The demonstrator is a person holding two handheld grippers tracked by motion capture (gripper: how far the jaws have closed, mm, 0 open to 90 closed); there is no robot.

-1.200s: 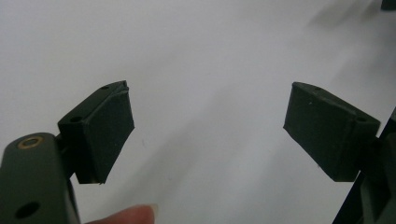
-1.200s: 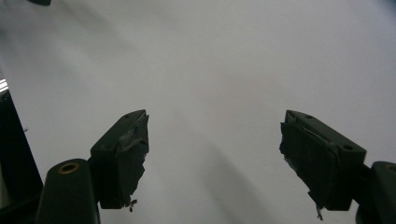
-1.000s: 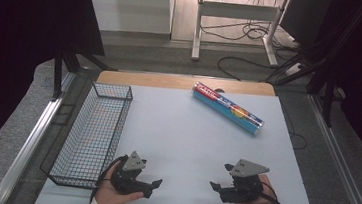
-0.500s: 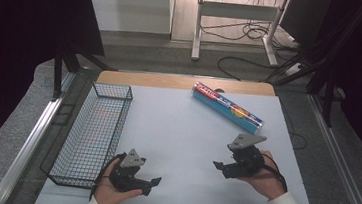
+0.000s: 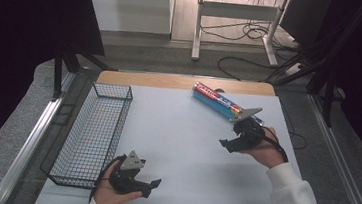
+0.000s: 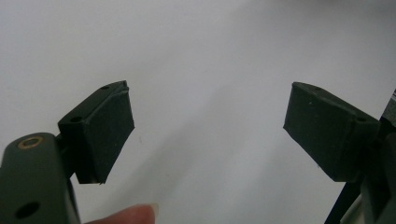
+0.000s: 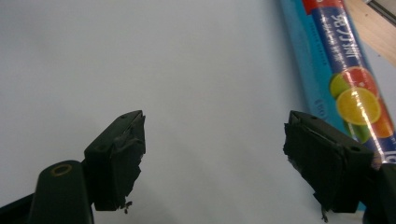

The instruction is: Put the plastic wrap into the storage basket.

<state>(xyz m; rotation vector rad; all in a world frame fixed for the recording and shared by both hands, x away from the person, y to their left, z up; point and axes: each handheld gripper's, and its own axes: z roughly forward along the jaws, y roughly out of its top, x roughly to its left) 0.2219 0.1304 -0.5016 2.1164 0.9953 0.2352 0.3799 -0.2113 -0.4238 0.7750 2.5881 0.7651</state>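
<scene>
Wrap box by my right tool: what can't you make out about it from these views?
- Wrap box, high view: its near end is covered by the right tool and its grey plate; print too small to read.
- Wrap box, right tool view: both ends cut off by the frame and a finger.
</scene>
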